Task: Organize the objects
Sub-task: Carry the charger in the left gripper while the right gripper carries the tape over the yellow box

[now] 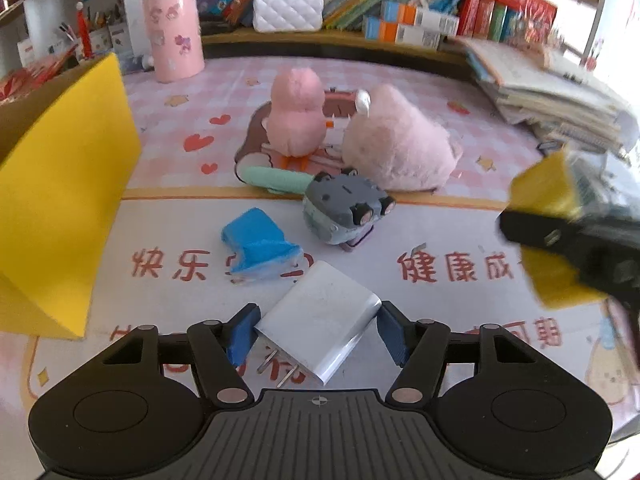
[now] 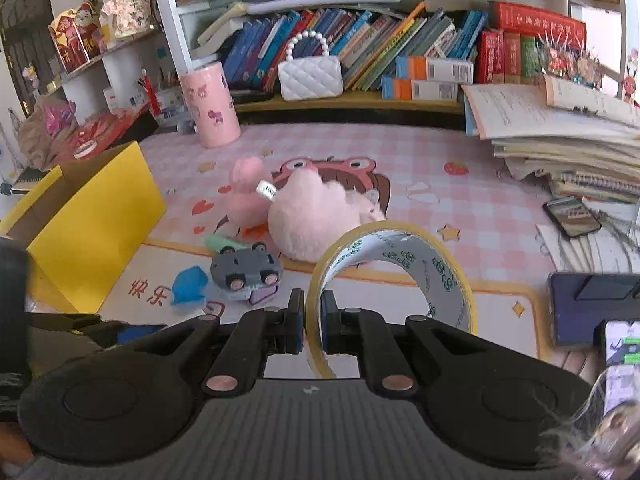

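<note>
Left wrist: left gripper [image 1: 318,330], blue pads flanking a smooth white charger [image 1: 320,322], near centre on the printed mat [image 1: 440,312]; pads at its corners, contact unclear. Far: two fuzzy pink plushes [image 1: 360,128].

Right wrist: right gripper [image 2: 311,322], jaws pinching the wall of a glossy tape ring [image 2: 394,272]. Left: yellow cardboard box [image 2: 92,236].

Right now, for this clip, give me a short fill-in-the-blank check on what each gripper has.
1. The right gripper is shut on the wall of a roll of ____.
2. Between the left gripper's blue pads lies a white ____.
3. The open cardboard box is ____ outside.

Missing: tape; charger plug; yellow
</note>
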